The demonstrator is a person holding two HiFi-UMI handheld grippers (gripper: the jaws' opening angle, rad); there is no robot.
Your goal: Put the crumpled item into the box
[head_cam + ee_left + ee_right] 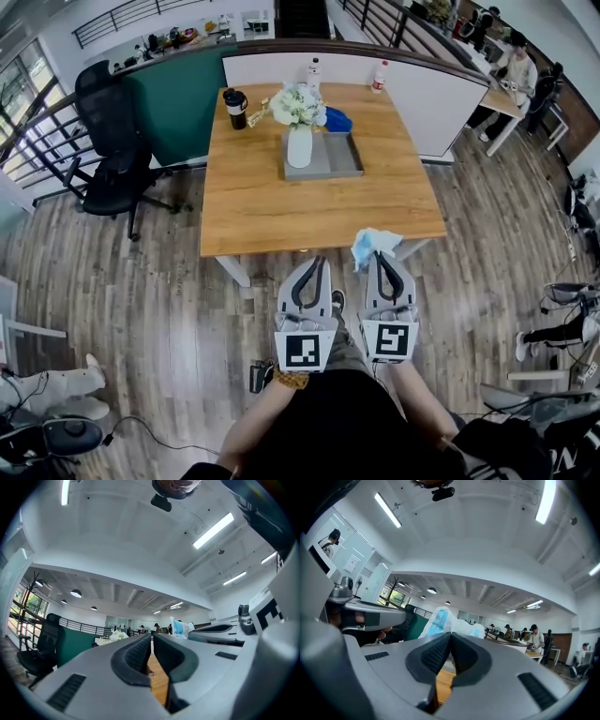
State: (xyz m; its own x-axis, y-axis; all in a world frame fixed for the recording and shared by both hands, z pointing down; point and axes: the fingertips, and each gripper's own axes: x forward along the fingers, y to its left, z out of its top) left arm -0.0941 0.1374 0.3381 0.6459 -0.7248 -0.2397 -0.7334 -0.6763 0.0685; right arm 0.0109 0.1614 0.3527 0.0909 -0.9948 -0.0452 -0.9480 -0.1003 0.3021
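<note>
The crumpled item is a blue and white wad, pinched at the tip of my right gripper, which is shut on it just over the table's front edge. In the right gripper view the wad bulges up behind the closed jaws of that gripper. My left gripper hovers beside it to the left, shut with nothing in it; its jaws nearly touch. The box is a shallow grey tray at the middle of the wooden table, well beyond both grippers.
A white vase of flowers stands in the tray's left part. A black cup, a blue object and two bottles sit toward the far edge. An office chair stands left of the table.
</note>
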